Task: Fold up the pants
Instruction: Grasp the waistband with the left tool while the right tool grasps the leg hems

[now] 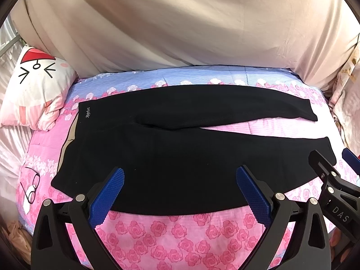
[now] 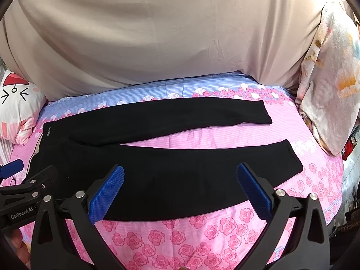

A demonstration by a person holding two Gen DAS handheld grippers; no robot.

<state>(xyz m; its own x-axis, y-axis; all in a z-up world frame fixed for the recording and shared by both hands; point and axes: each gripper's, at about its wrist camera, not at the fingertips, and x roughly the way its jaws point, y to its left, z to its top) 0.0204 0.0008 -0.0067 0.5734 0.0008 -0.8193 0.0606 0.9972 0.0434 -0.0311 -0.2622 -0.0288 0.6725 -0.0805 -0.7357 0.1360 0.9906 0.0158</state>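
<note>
Both grippers, left gripper (image 1: 180, 189) and right gripper (image 2: 180, 189), hover with fingers spread over the black pants (image 1: 180, 148) lying flat on the bed (image 1: 180, 236), unfolded; next, I judge, pinch the near leg's edge.

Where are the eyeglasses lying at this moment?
In the left wrist view, the eyeglasses lie on the pink floral quilt at the far left, beside the waistband end of the black pants, below the cartoon pillow.

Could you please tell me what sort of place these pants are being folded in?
Most likely a bedroom at home. The black pants lie spread on a bed covered with a pink rose-print quilt, a cartoon-face pillow sits at its left end, and a pair of glasses rests on the quilt.
</note>
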